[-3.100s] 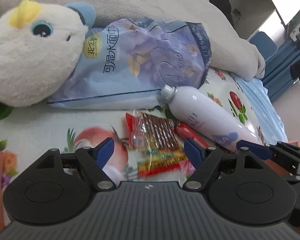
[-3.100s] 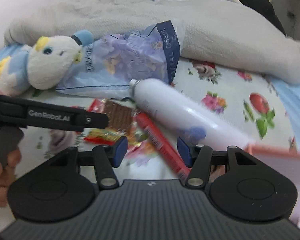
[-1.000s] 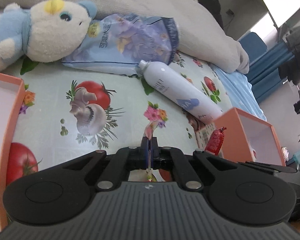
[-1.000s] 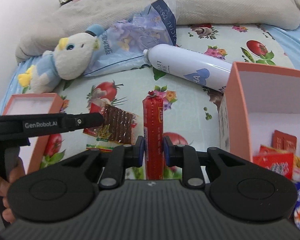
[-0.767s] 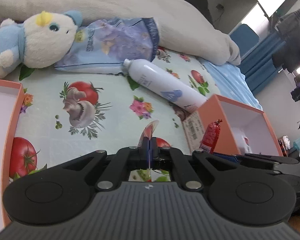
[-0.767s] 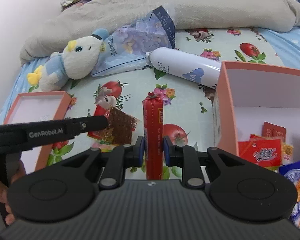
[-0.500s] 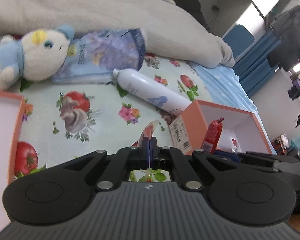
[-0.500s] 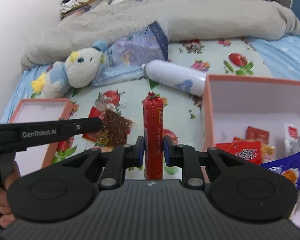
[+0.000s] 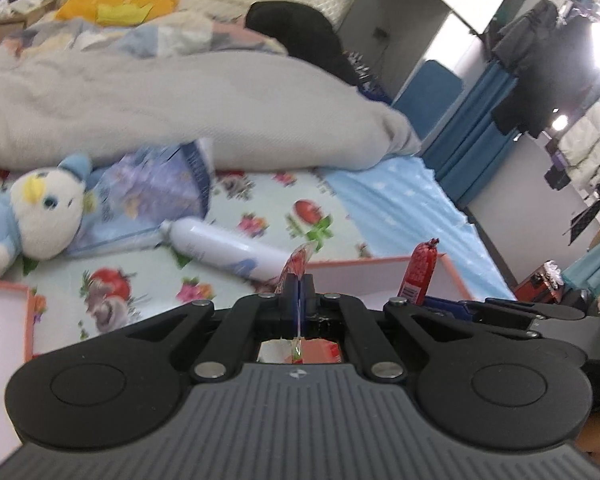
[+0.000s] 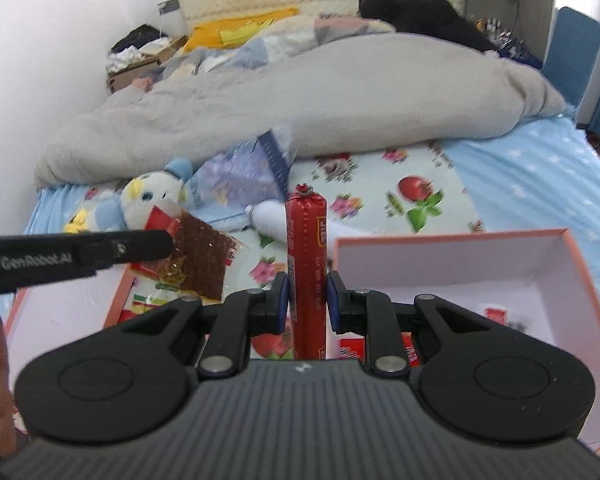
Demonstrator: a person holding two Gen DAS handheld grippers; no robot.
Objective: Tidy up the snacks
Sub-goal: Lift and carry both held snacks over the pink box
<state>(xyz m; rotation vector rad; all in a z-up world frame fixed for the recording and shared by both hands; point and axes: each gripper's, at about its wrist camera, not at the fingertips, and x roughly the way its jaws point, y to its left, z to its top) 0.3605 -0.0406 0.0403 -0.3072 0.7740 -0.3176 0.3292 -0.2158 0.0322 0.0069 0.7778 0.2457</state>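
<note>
My left gripper point(image 9: 299, 286) is shut on the thin edge of a clear snack packet point(image 9: 298, 262). In the right wrist view the packet point(image 10: 192, 254) hangs from the left gripper, brown sticks inside, above the bed. My right gripper point(image 10: 305, 286) is shut on a red sausage stick point(image 10: 305, 248) held upright. In the left wrist view the sausage point(image 9: 420, 270) stands in front of the orange box point(image 9: 448, 270). The orange box point(image 10: 580, 272) lies right of the right gripper, with red snack packs point(image 10: 496, 314) inside.
A second orange box point(image 9: 30, 320) lies at the left. A white spray bottle point(image 9: 224, 250), a blue tissue pack point(image 9: 156, 200) and a plush bird point(image 9: 40, 216) lie on the flowered sheet. A grey duvet point(image 10: 320, 100) is heaped behind them.
Both grippers have risen and pulled back from the bed, each keeping hold of its snack. The views now take in more of the room and the duvet.
</note>
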